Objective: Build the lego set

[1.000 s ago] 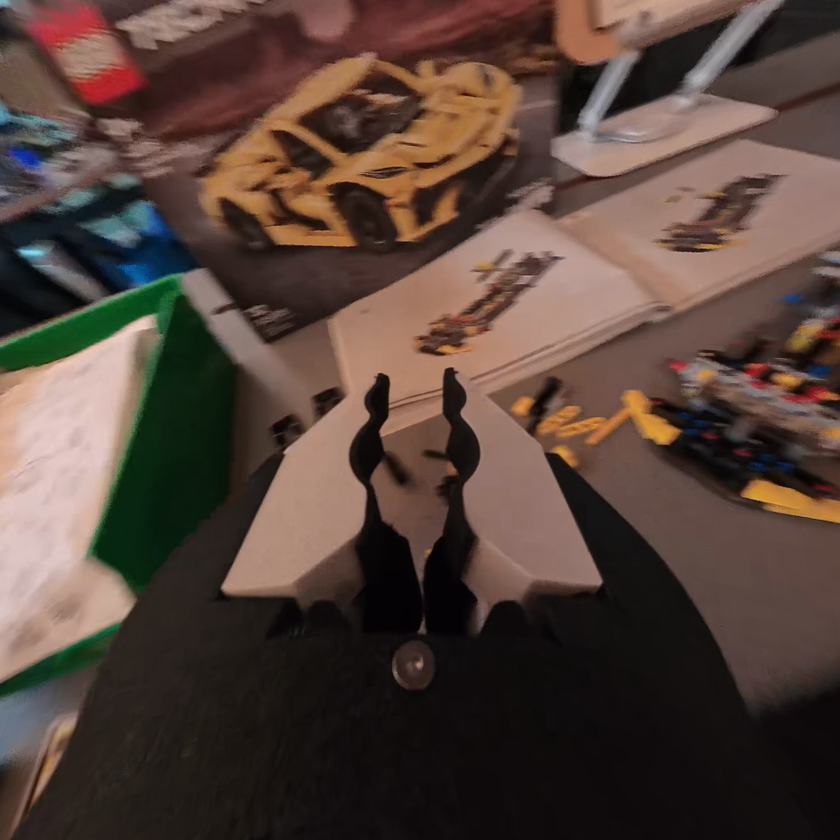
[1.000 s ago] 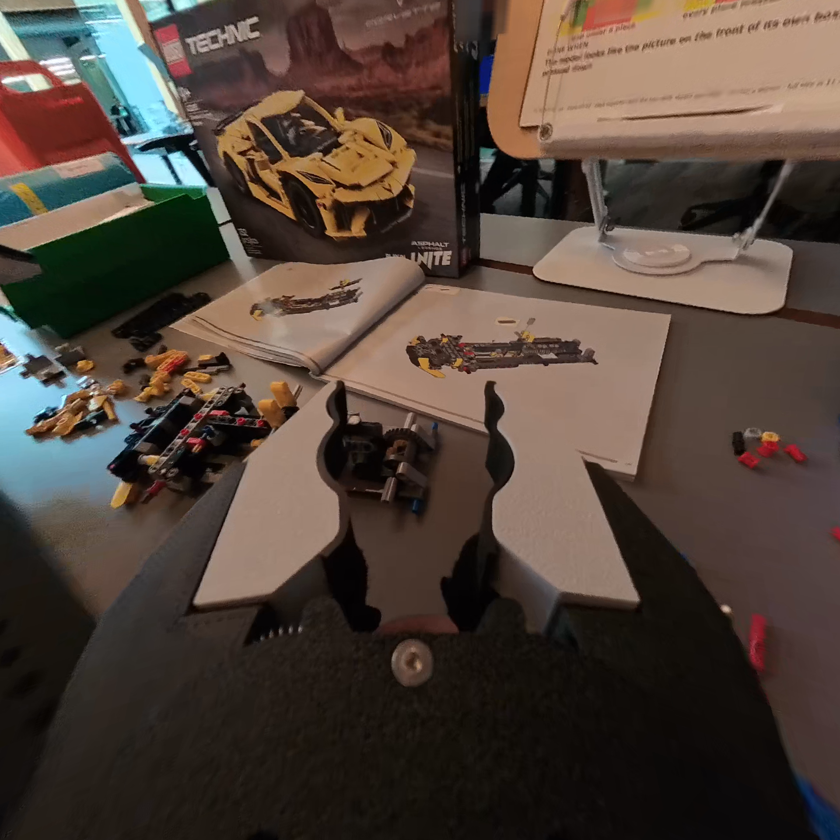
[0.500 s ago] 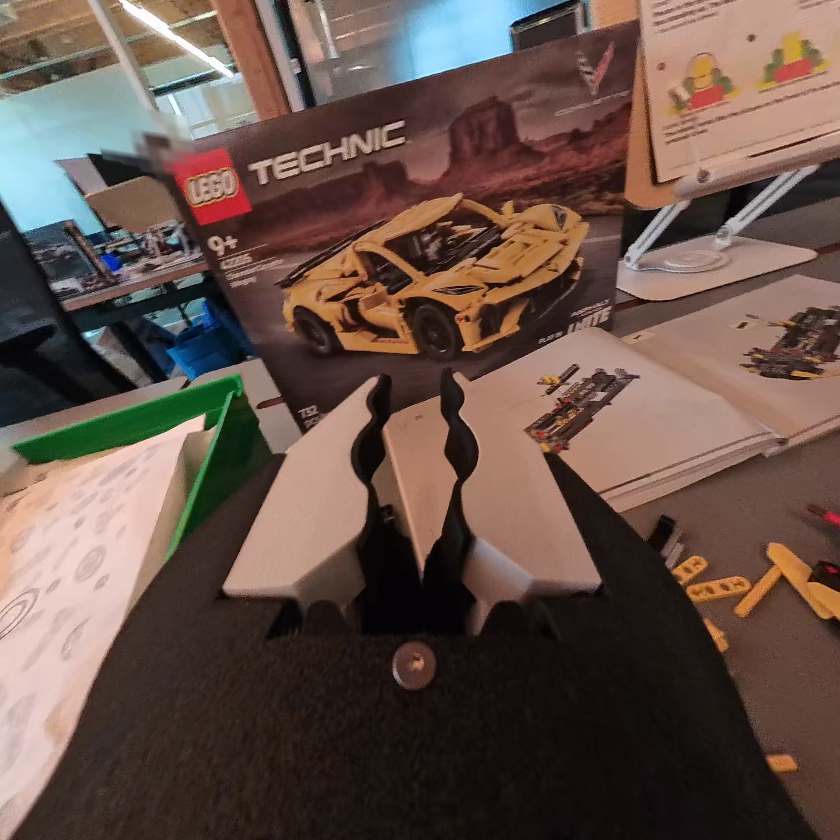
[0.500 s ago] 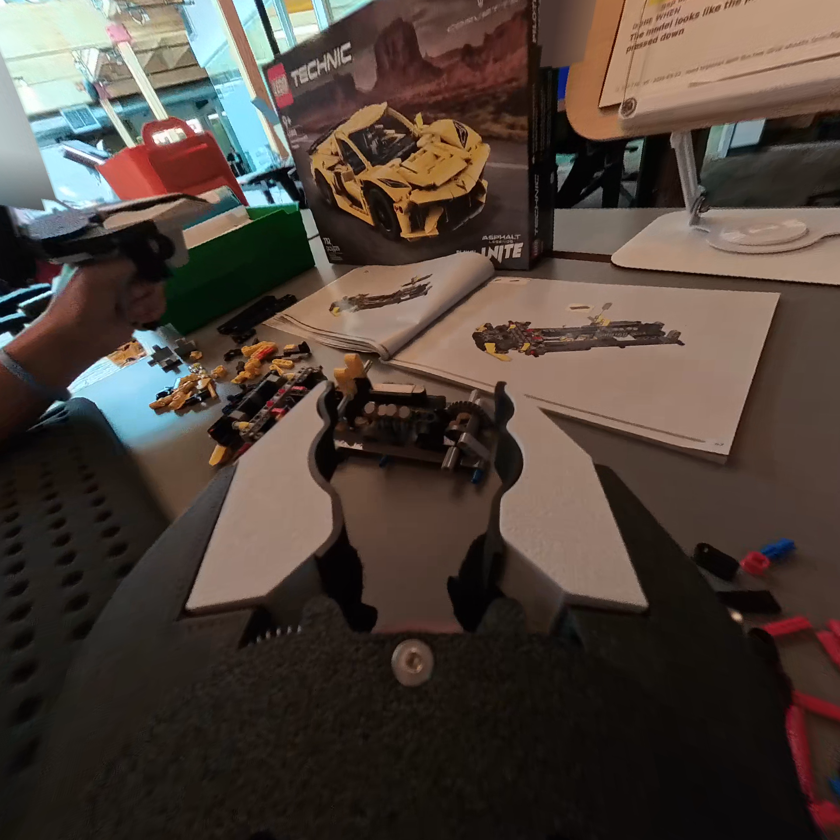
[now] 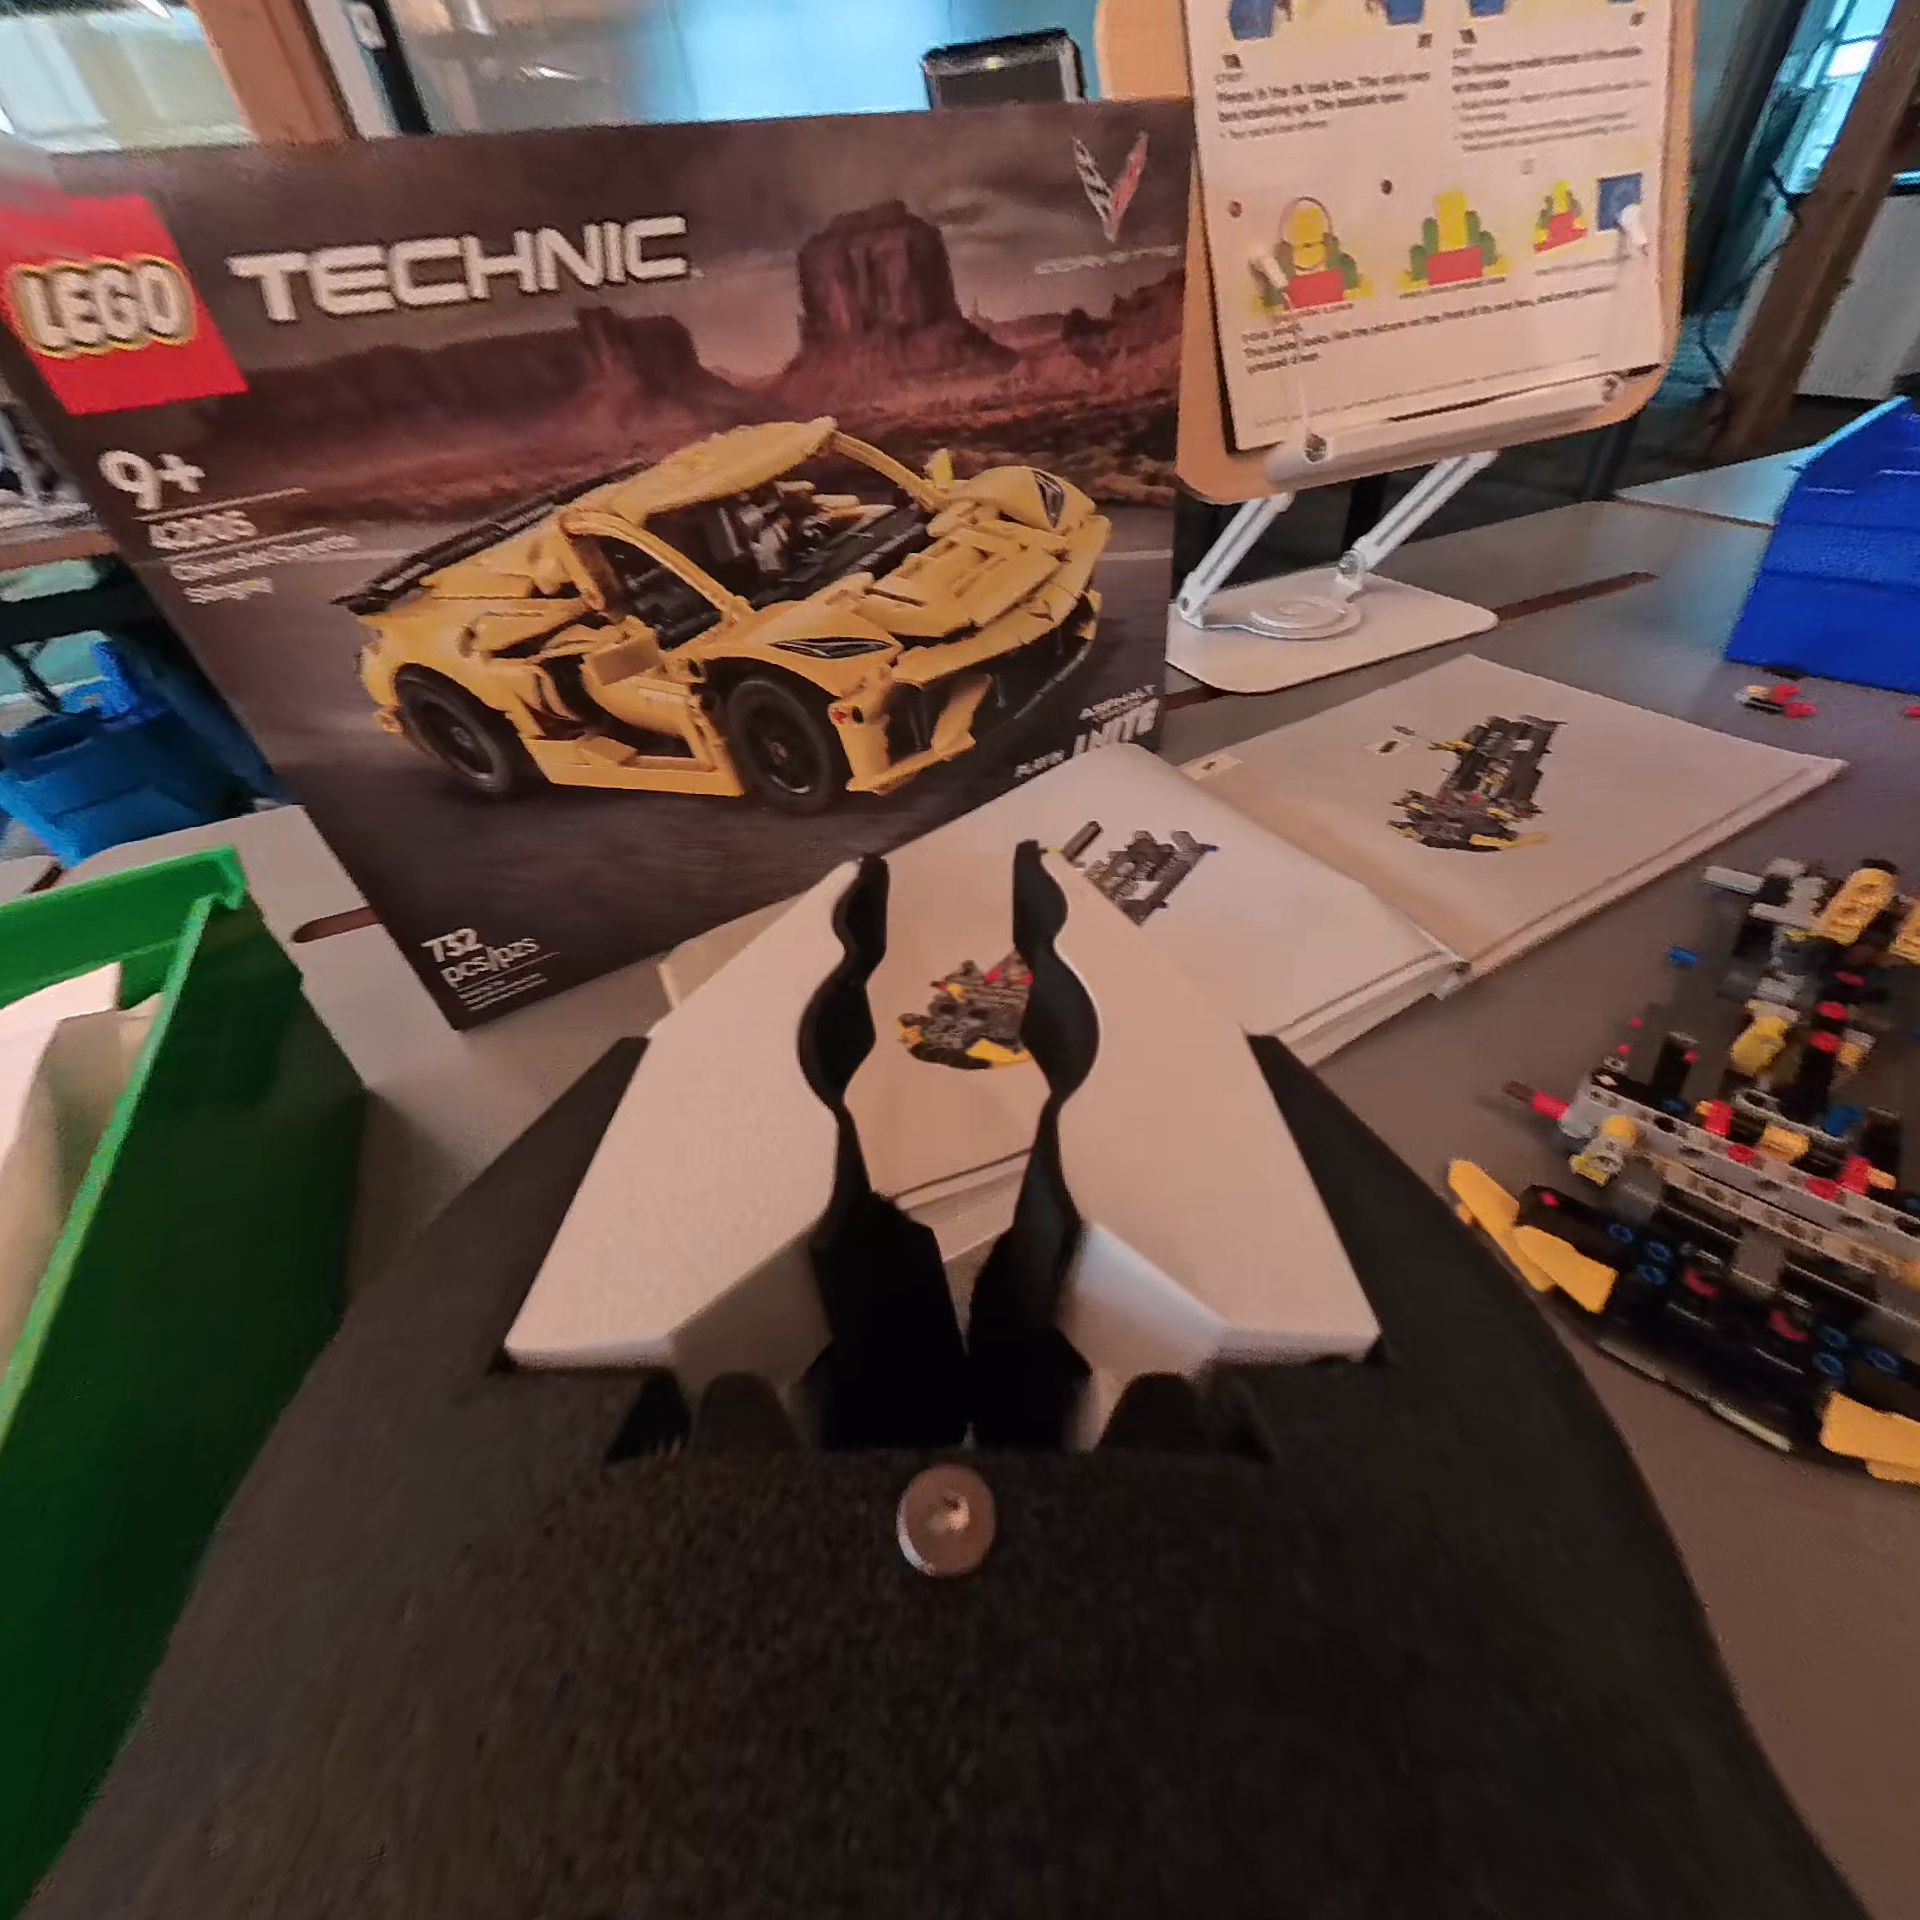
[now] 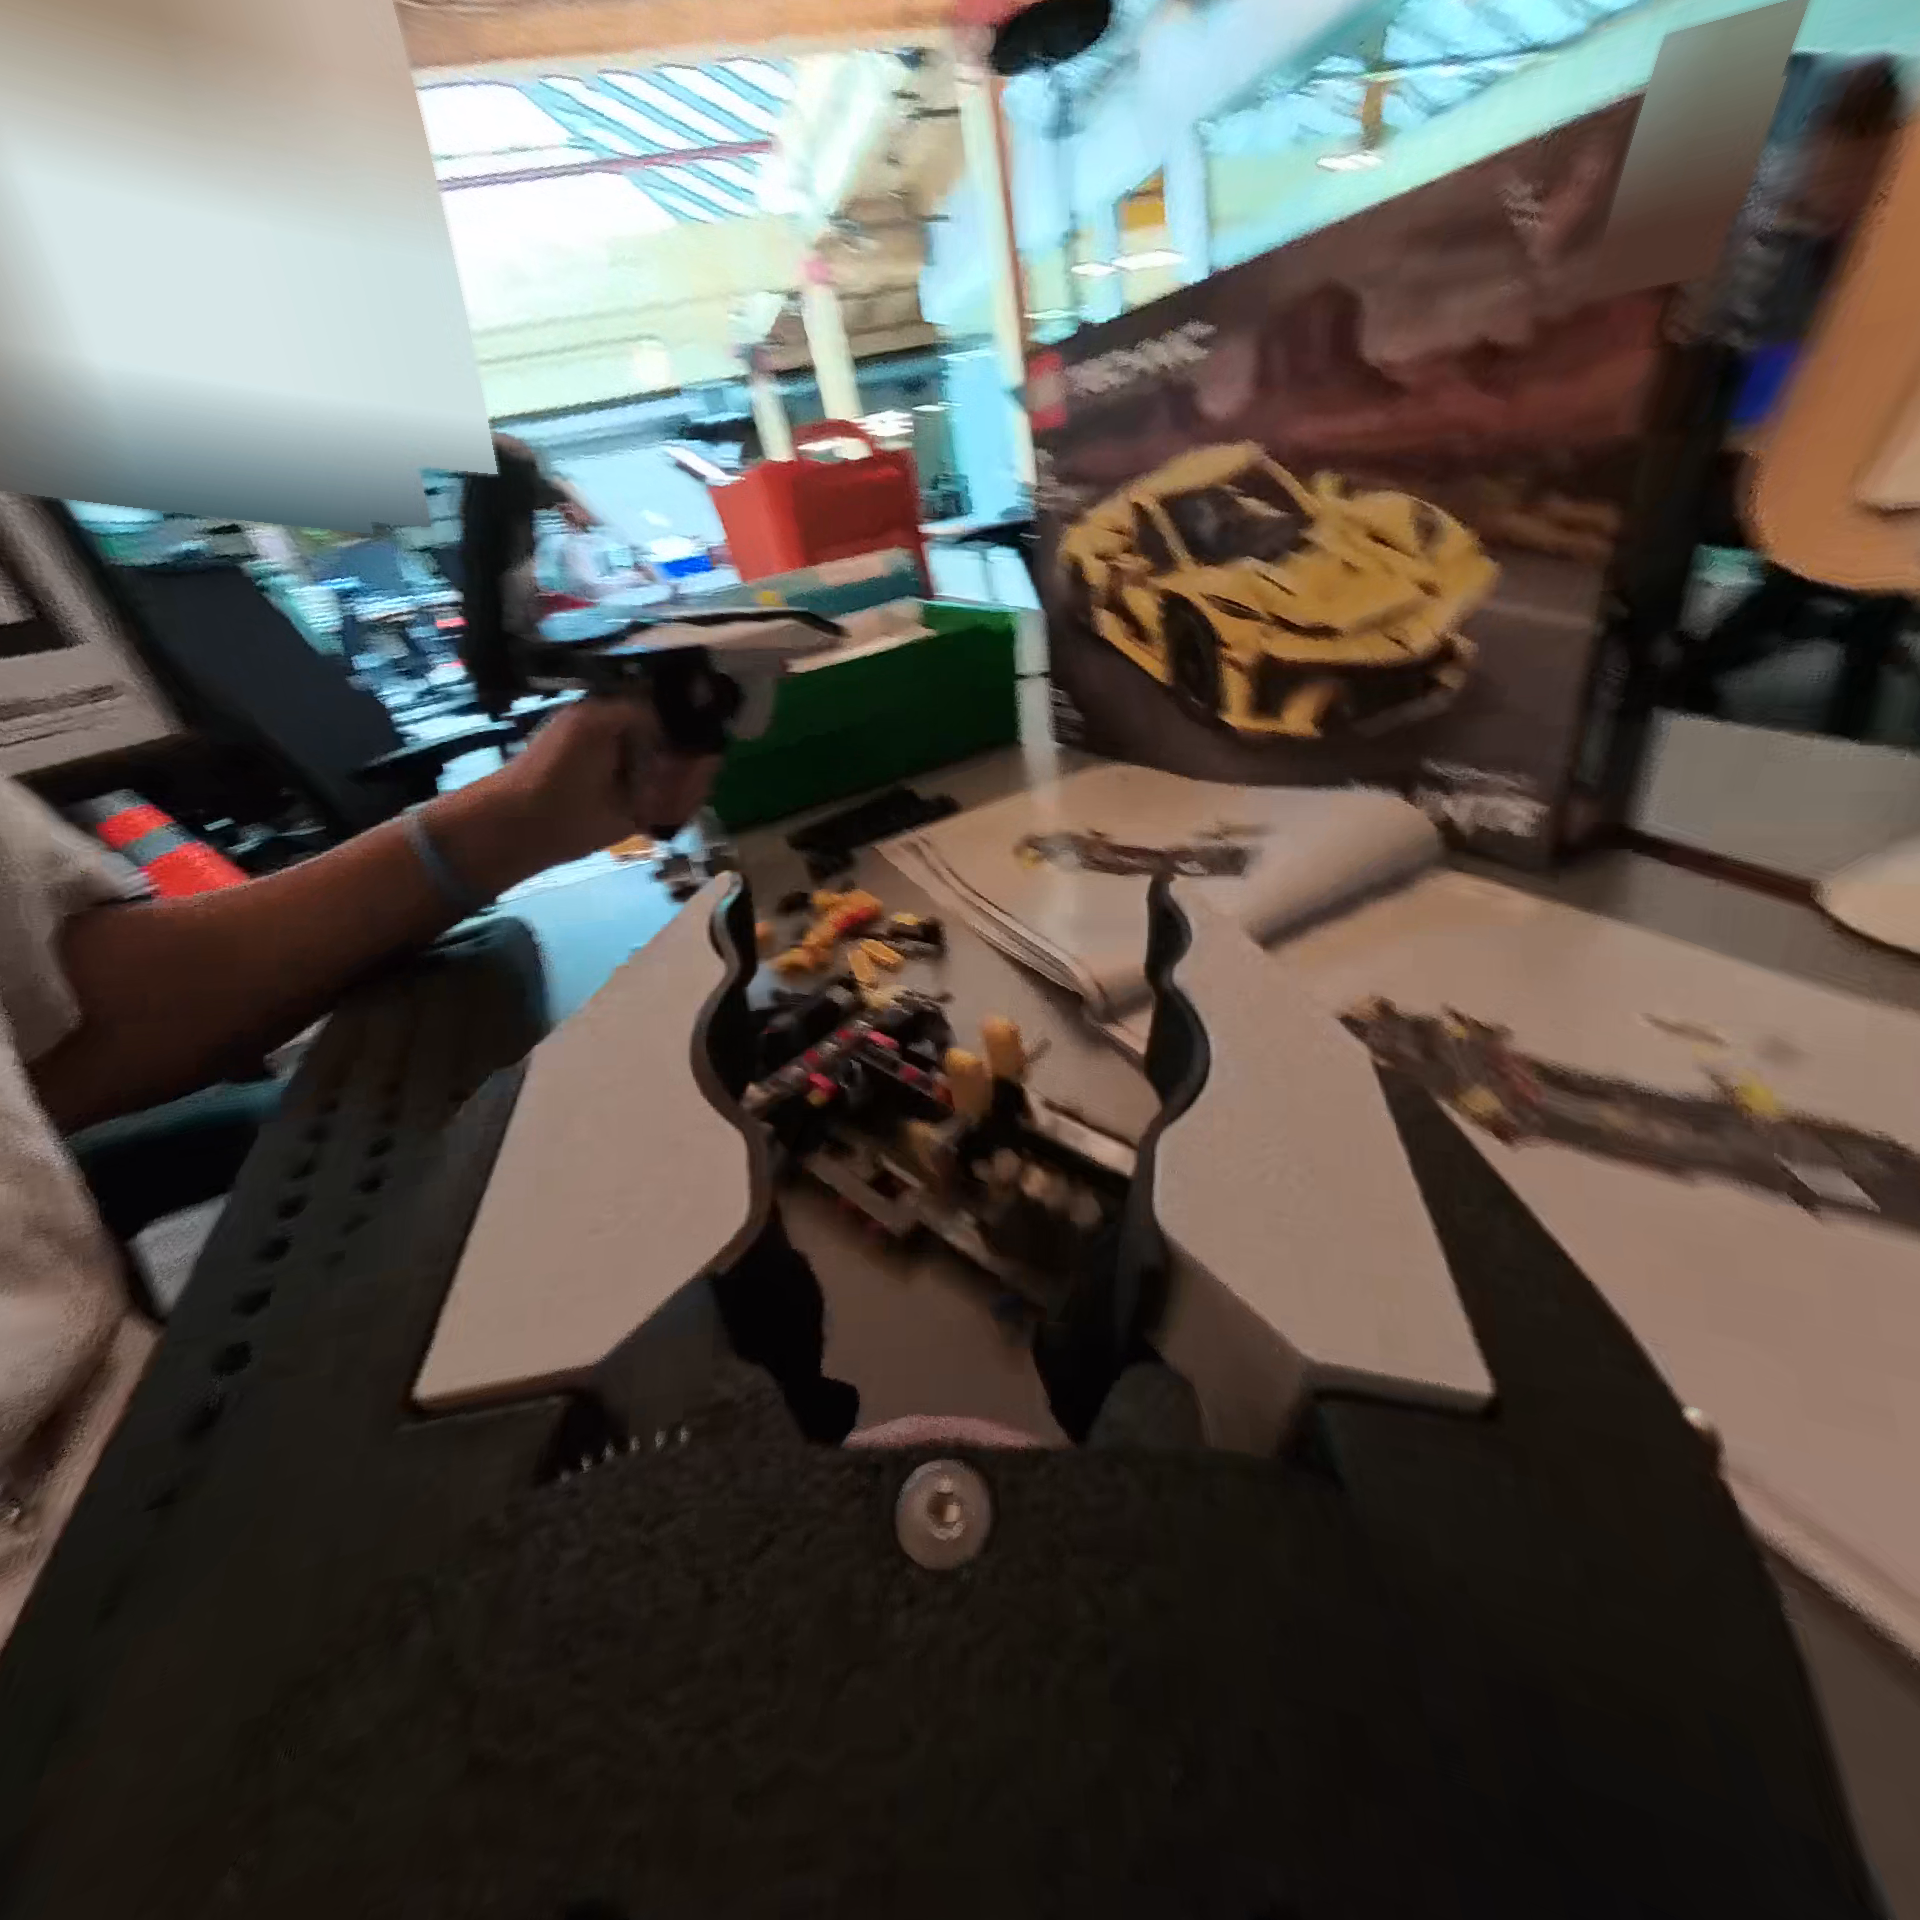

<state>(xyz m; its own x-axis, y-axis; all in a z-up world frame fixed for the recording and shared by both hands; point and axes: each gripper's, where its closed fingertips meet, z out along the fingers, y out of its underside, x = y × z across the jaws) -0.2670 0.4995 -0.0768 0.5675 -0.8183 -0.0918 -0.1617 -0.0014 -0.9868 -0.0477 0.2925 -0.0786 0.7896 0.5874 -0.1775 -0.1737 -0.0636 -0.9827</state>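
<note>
L view, tongs: my left tongs (image 5: 945, 883) narrow gap, holding nothing, up over the open manual (image 5: 1226, 935).
L view, build: part-built chassis (image 5: 1745, 1174) on desk (image 5: 1714, 1621), well off to the right of the tongs.
R view, tongs: my right tongs (image 6: 948, 914) wide, empty afaict.
R view, build: chassis (image 6: 914, 1101) seen between the fingers, blurred; contact can't tell.
Handling: I judge it light, stiff, pins pop off easily; grip the long beam sides, not the yellow panels.

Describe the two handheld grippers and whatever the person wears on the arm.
Each gripper, left and right, has flat pale-grey fingers with wavy black inner pads, a rough black body and a silver screw. The person's arm shows a pale short sleeve and a light-blue wristband.
</note>
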